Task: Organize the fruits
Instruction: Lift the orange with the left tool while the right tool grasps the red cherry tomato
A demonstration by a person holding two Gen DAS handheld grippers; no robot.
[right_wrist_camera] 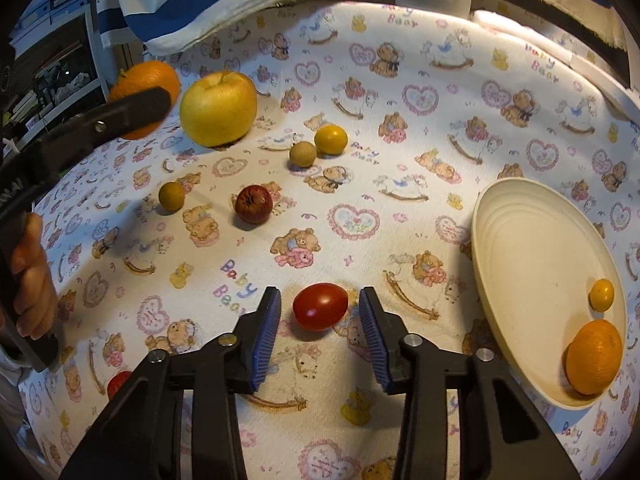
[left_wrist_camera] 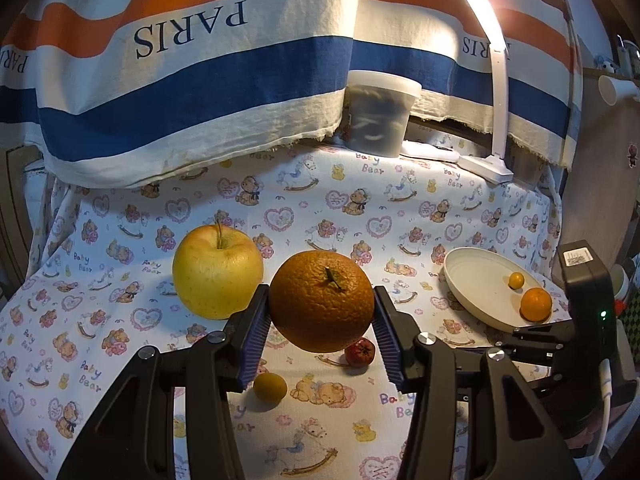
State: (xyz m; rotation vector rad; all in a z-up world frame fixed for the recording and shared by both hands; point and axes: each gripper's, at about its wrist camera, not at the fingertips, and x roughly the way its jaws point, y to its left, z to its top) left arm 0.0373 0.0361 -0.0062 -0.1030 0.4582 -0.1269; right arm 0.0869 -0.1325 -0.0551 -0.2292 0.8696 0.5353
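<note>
both grippers show their blue ribbed pads; the left gripper (left_wrist_camera: pixel 322 320) pinches a big orange (left_wrist_camera: pixel 322 301) between its pads, lifted off the cloth with its stem toward the camera; the right gripper (right_wrist_camera: pixel 319 334) is spread, its pads standing either side of a red cherry tomato (right_wrist_camera: pixel 320 306) that lies on the cloth, apart from both pads; the surface is a table draped in a white baby-bear print cloth (right_wrist_camera: pixel 400 120), printed with bears, hearts and rocking horses, with brownish stains near the tomato; a yellow apple (right_wrist_camera: pixel 218 109) sits upright just beside the raised orange; near it lie a small yellow round fruit (right_wrist_camera: pixel 331 140), touching a tan one (right_wrist_camera: pixel 303 154), another olive-tan one (right_wrist_camera: pixel 171 196) and a dark red fruit (right_wrist_camera: pixel 253 204), all well apart from the cream plate (right_wrist_camera: pixel 520 240) at the right; the plate holds a small mandarin (right_wrist_camera: pixel 594 357) and a tiny yellow fruit (right_wrist_camera: pixel 601 295) near its rim; at the back a striped cloth with "paris" lettering (left_wrist_camera: pixel 192 80) hangs over the table edge, a lidded translucent tub (left_wrist_camera: pixel 380 114) stands beneath it, and a lit white desk lamp (left_wrist_camera: pixel 496 80) arcs overhead from its base on the table.
</note>
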